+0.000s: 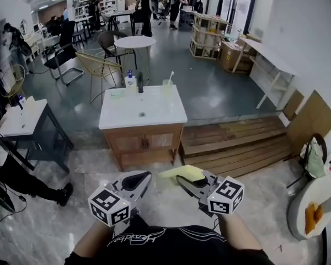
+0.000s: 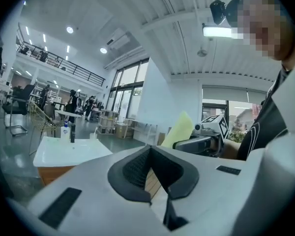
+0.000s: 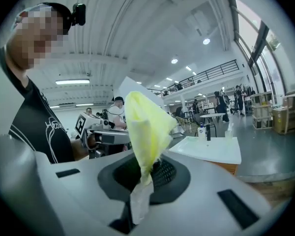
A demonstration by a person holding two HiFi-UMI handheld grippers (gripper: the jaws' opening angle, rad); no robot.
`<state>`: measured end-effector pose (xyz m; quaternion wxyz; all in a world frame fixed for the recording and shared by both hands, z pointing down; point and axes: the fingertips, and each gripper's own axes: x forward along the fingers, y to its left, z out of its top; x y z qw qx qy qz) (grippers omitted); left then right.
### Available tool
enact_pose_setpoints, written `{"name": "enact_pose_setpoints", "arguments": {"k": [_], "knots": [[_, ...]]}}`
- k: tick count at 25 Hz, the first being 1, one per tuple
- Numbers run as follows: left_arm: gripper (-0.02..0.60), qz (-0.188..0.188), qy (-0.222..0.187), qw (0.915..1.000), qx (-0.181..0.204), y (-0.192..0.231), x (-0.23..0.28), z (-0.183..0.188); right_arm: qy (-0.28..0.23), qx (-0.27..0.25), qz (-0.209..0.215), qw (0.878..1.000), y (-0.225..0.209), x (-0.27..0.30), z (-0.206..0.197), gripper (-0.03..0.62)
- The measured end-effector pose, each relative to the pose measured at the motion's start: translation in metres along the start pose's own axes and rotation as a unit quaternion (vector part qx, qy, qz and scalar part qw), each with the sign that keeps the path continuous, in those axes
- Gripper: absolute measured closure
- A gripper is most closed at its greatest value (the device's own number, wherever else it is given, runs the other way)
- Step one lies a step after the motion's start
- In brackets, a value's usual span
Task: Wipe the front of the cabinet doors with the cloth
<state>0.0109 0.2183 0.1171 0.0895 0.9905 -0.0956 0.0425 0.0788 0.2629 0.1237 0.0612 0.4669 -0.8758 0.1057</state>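
The cabinet [image 1: 143,142] has wooden doors under a white sink top [image 1: 142,115] and stands a step or two ahead of me. Both grippers are held up close to my body, well short of the doors. My right gripper [image 1: 188,182] is shut on a yellow cloth [image 1: 181,173], which sticks up from its jaws in the right gripper view [image 3: 145,127]. My left gripper [image 1: 137,182] is shut with nothing between its jaws. In the left gripper view the cloth [image 2: 179,129] and the right gripper [image 2: 201,141] show to the right, and the cabinet [image 2: 54,173] to the left.
Wooden planks [image 1: 237,142] lie on the floor right of the cabinet. A dark side table [image 1: 27,126] stands to its left, with a person's leg [image 1: 27,184] near it. Bottles [image 1: 131,80] stand on the sink top. Chairs and a round table [image 1: 135,42] are behind.
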Motion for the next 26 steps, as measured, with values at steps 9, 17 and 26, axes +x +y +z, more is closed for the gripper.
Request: {"name": "enact_pose_setpoints", "arguments": {"k": [9,17,26], "knots": [[0.575,-0.015,-0.001,0.9996,0.023,-0.043,0.0,0.014,-0.023,-0.014,0.002,1.0,0.023,-0.031,0.008,0.554],[0.575,-0.026,0.001,0.9989,0.039,-0.062,0.005,0.022,-0.034,-0.018,-0.002,0.999,0.03,-0.047,0.011,0.554],[0.575,-0.029,-0.001,0.9985,0.045,-0.067,0.001,0.025,-0.041,-0.043,-0.011,0.998,0.038,-0.055,0.023,0.554]]}}
